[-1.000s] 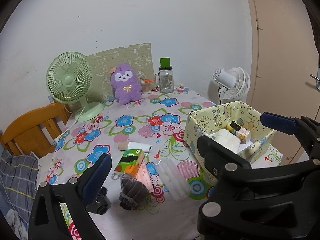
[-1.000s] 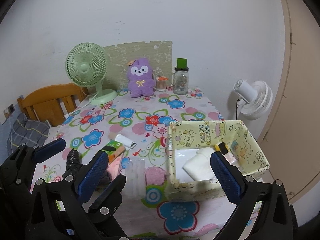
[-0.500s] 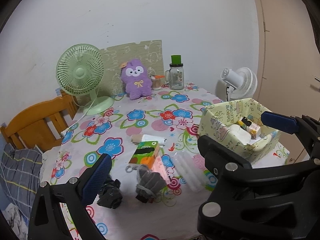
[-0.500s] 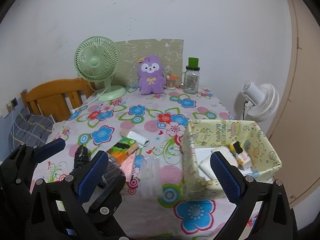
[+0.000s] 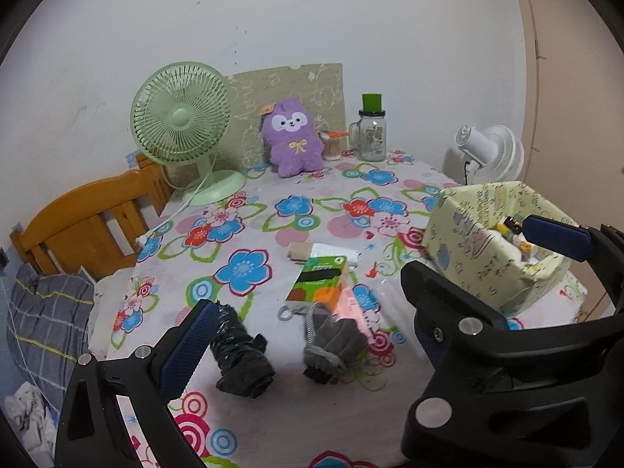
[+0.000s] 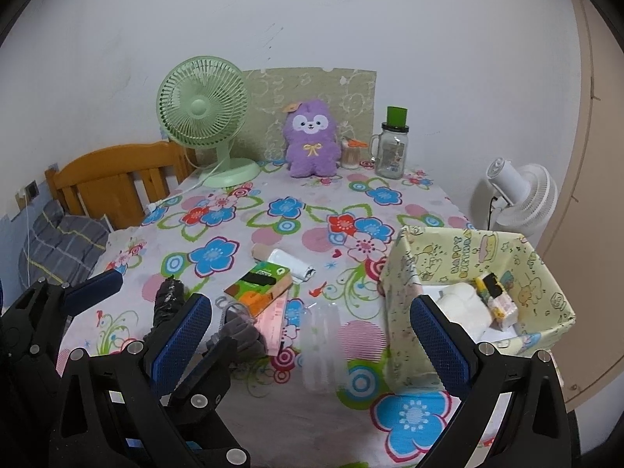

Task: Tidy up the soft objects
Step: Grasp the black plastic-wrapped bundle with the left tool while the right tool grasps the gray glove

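A purple plush toy (image 5: 293, 137) (image 6: 311, 140) sits at the table's far edge. A grey glove (image 5: 331, 339) (image 6: 241, 329) and a black crinkled bundle (image 5: 240, 357) (image 6: 167, 304) lie near the front. A green-orange packet (image 5: 319, 279) (image 6: 259, 286), a pink pack (image 5: 353, 308) and a white roll (image 5: 331, 251) (image 6: 292, 261) lie mid-table. A yellow patterned box (image 5: 468, 249) (image 6: 405, 312) on the right holds white soft items. My left gripper (image 5: 374, 304) is open above the front edge. My right gripper (image 6: 312, 335) is open, empty, beside it.
A green desk fan (image 5: 181, 121) (image 6: 204, 105) and a glass jar with a green lid (image 5: 372, 128) (image 6: 392, 144) stand at the back. A white fan (image 6: 520, 199) stands off the right side. A wooden chair (image 5: 89, 226) is at the left.
Both grippers have pulled back and shifted left, so the table and objects sit farther right and lower in view. Nothing was taken hold of.
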{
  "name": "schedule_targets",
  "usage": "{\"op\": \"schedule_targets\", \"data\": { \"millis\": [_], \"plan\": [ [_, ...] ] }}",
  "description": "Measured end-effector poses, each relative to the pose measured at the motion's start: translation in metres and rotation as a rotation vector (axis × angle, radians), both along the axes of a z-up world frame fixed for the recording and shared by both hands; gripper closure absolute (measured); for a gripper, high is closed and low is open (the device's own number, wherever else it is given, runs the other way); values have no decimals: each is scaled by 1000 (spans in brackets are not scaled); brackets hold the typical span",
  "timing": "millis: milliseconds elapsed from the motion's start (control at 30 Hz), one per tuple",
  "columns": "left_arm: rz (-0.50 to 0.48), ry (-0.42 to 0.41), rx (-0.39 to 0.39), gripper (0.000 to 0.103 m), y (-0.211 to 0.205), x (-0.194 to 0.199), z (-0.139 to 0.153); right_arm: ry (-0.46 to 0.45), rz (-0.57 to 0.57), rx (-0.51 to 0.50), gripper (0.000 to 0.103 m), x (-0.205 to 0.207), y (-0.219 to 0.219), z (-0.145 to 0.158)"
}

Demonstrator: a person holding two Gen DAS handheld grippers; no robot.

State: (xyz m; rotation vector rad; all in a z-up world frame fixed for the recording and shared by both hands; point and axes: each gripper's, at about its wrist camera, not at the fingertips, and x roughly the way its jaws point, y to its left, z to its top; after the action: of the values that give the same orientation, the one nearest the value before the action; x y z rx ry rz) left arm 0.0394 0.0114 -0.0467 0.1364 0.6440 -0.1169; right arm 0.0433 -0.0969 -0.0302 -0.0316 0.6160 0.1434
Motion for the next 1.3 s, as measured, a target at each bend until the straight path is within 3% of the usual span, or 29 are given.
{"op": "schedule_targets", "data": {
  "millis": [933, 1300],
  "plan": [
    [87, 158, -39, 2, 42, 34, -63, 125, 62, -22, 0, 38, 32, -61],
    [83, 172, -53, 1, 49, 41, -71, 195, 81, 27, 5, 52, 38, -79]
  ]
}}
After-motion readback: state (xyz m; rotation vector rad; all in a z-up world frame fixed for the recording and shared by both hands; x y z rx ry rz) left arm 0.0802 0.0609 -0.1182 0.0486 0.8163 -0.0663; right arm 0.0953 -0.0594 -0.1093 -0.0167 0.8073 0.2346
